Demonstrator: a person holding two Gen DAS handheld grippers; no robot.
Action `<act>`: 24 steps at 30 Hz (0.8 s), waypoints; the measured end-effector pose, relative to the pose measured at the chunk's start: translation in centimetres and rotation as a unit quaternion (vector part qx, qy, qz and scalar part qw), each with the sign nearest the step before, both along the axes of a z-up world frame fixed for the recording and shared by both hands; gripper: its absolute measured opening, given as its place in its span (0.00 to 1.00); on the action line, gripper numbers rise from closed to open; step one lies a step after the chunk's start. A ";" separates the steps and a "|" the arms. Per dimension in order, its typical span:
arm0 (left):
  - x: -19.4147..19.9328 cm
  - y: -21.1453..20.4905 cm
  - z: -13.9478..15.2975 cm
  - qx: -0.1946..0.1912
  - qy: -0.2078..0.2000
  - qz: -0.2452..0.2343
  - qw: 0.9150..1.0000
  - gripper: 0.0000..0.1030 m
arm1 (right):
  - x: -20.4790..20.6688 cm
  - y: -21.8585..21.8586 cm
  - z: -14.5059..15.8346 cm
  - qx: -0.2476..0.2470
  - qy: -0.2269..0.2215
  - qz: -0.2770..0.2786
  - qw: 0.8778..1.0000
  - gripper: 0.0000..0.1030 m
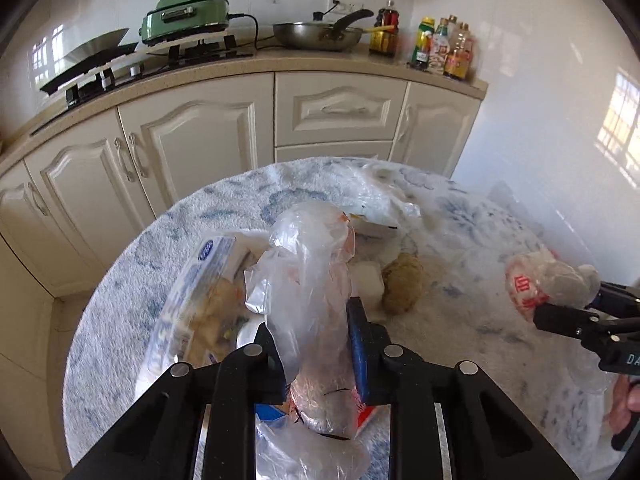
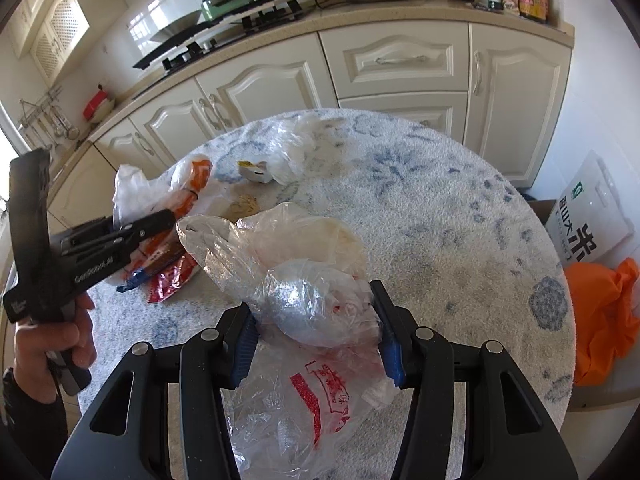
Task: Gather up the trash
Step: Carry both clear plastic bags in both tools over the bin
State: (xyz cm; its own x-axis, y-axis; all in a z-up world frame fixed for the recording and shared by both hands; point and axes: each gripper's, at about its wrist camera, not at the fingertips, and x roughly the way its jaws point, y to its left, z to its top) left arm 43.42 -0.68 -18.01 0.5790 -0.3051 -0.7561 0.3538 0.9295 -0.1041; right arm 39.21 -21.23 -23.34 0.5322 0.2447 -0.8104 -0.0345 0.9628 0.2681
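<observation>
The left claw (image 1: 316, 344) is clamped on a twisted clear plastic bag (image 1: 308, 280), its blue pads pinching the crumpled film from both sides. The bag's long axis runs straight out along the claw's fingers, its far end pointing toward the cream cabinets (image 1: 192, 144) beyond the table (image 1: 120, 288). Just left of this bag lies a blue-printed wrapper (image 1: 200, 288), and just right of it a white block (image 1: 370, 280) touching a brownish lump (image 1: 402, 284); behind it sits more clear film (image 1: 376, 196). The right claw (image 2: 316, 332) is closed on a wad of clear bag with red print (image 2: 304, 280), held above the table; its loose end trails toward the camera and down, with no clear long axis. Well right of that wad, off the table, an orange bag (image 2: 600, 308) sits beside a white rice sack (image 2: 588, 216).
</observation>
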 end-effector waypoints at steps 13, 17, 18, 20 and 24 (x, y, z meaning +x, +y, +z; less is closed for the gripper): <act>-8.4 -0.2 4.3 -0.036 -0.042 -0.006 0.998 0.19 | -3.9 -0.4 2.9 -0.001 -0.030 -0.011 0.999 0.51; -12.4 -0.7 7.3 -0.060 -0.077 -0.006 0.995 0.19 | -5.9 -1.0 5.1 0.004 -0.054 -0.020 0.998 0.51; -13.2 -0.8 7.8 -0.064 -0.083 -0.008 0.994 0.19 | -6.4 -1.2 5.7 0.005 -0.061 -0.021 0.998 0.51; -15.0 -1.1 9.0 -0.073 -0.099 -0.013 0.992 0.19 | -7.7 -1.6 7.1 0.007 -0.079 -0.024 0.997 0.51; -18.8 -2.2 11.3 -0.089 -0.129 -0.023 0.987 0.19 | -10.5 -2.4 10.1 0.003 -0.119 -0.029 0.992 0.51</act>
